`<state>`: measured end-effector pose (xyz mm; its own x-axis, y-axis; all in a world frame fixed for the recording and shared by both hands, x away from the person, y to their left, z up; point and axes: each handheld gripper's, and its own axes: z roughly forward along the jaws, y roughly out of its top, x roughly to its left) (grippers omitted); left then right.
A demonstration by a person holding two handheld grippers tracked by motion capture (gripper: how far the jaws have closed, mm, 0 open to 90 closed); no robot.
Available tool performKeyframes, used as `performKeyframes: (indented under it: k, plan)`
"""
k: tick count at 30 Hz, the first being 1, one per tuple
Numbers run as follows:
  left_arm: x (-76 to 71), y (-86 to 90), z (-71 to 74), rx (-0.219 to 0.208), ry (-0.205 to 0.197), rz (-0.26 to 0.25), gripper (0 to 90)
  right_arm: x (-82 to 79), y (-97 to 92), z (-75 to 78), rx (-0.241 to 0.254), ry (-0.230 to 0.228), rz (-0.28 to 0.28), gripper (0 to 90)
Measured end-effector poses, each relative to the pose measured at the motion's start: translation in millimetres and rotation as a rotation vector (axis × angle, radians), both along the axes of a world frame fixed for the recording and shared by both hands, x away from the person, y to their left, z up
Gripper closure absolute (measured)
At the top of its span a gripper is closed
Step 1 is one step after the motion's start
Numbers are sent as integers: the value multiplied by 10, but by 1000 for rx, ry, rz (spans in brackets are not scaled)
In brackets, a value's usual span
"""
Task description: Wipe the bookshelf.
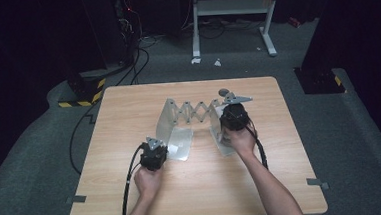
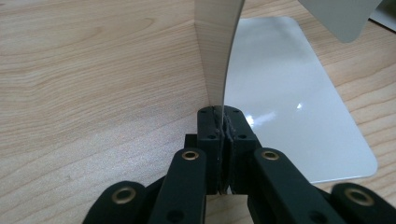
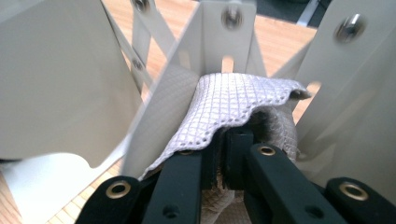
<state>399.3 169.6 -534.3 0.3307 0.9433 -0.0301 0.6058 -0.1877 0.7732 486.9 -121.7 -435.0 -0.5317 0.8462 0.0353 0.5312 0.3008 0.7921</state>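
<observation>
A grey metal extendable rack [image 1: 194, 111] with a scissor lattice stands in the middle of the wooden table [image 1: 128, 106]. My left gripper [image 1: 157, 145] is shut on the edge of the rack's left upright plate [image 2: 217, 56], its jaws [image 2: 223, 116] pinching the thin sheet just above the flat base plate [image 2: 289, 93]. My right gripper [image 1: 230, 112] is at the rack's right end. It is shut on a grey mesh cloth [image 3: 229, 102], which drapes over its jaws [image 3: 227, 135] and lies against the lattice bars [image 3: 224, 28].
Bare wood runs along the table's front and left. Behind the table on the dark carpet stand a white metal frame [image 1: 232, 7], loose cables [image 1: 131, 66] and a yellow-and-black striped base [image 1: 85, 94]. Tape marks [image 1: 77, 198] sit near the front corners.
</observation>
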Motion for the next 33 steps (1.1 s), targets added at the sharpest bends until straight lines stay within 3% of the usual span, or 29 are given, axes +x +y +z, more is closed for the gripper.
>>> performKeyframes:
  k: [8,12,33]
  plan:
    - [0,0,0,0,0,0,862,25,20,239,15,-54,4,867]
    - [0,0,0,1,0,0,862,35,27,261,16,-55,4,866]
    - [0,0,0,-1,0,0,862,142,61,-325,-66,70,-17,866]
